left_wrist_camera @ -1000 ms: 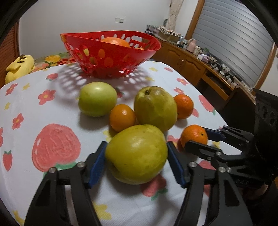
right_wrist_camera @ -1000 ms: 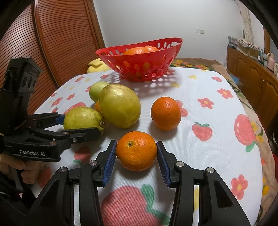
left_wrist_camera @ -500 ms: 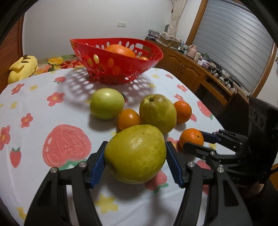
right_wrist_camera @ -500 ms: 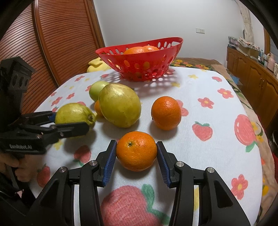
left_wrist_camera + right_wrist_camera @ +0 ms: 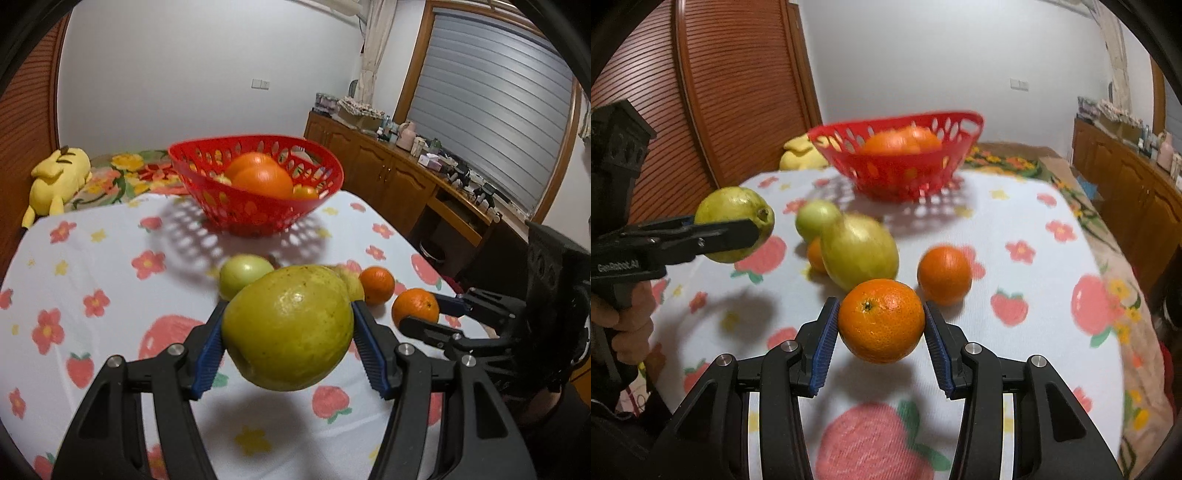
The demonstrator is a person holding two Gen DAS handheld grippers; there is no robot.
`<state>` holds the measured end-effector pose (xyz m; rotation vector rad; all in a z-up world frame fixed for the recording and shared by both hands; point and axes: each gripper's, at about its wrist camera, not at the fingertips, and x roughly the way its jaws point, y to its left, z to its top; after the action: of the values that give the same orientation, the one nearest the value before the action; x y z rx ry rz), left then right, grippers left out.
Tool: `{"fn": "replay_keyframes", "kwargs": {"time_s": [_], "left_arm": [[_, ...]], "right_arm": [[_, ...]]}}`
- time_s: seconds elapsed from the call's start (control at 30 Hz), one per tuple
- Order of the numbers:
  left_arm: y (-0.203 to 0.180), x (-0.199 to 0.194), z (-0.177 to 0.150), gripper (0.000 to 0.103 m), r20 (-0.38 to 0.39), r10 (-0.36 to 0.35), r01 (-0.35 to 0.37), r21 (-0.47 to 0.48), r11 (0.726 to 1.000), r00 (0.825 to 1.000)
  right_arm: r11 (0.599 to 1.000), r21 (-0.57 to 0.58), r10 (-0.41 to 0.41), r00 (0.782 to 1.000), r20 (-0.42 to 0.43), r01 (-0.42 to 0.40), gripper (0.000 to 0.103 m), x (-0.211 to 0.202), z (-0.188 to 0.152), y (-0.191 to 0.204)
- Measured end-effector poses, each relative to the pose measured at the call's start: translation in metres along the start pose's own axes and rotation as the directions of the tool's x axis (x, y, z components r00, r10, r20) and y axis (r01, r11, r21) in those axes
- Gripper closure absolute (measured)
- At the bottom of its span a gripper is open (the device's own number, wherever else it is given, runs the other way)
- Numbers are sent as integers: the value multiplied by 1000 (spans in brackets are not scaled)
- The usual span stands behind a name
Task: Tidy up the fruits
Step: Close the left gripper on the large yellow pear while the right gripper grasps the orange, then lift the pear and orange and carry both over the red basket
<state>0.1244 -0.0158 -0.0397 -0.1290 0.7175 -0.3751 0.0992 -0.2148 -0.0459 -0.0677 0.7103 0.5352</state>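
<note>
Left gripper (image 5: 288,343) fingers clamp a green pear (image 5: 288,328); right gripper (image 5: 881,332) fingers clamp an orange (image 5: 881,320) (both clear of the table (image 5: 1027,221)).

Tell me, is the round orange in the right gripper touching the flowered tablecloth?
Apart. In the right wrist view the round orange hangs between the right gripper's pads, its shadow on the flowered tablecloth below.

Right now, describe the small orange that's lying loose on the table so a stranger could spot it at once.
Start at the red basket at the far end of the flowered tablecloth, then come nearer to the loose fruit. The small orange lies just right of the big yellow-green pear. No hand-held gripper holds it, and it lies in the open.
</note>
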Motion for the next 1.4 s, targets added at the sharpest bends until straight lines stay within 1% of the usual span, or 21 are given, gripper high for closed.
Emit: {"fn": "replay_keyframes", "kwargs": {"time_s": [0.27, 0.57, 0.73, 0.97, 1.17, 1.4], "left_arm": [[0, -16, 22, 40, 53, 9, -9, 12, 1000, 999], [7, -22, 46, 40, 89, 20, -21, 11, 1000, 996], [12, -15, 54, 40, 90, 27, -28, 13, 1000, 996], [21, 6, 72, 40, 78, 30, -30, 5, 1000, 996], [30, 27, 88, 40, 62, 40, -40, 4, 999, 997], [38, 51, 103, 40, 42, 46, -46, 3, 999, 998]], "right_arm": [[1000, -22, -6, 998, 67, 7, 57, -18, 40, -2], [999, -48, -9, 995, 104, 14, 57, -22, 70, -3], [998, -57, -3, 994, 113, 9, 57, -11, 87, -7], [998, -68, 3, 994, 107, 4, 57, 12, 115, -18], [998, -68, 11, 998, 66, -6, 57, 45, 137, -34], [998, -51, 21, 1000, 12, -21, 57, 78, 148, -53]]}}
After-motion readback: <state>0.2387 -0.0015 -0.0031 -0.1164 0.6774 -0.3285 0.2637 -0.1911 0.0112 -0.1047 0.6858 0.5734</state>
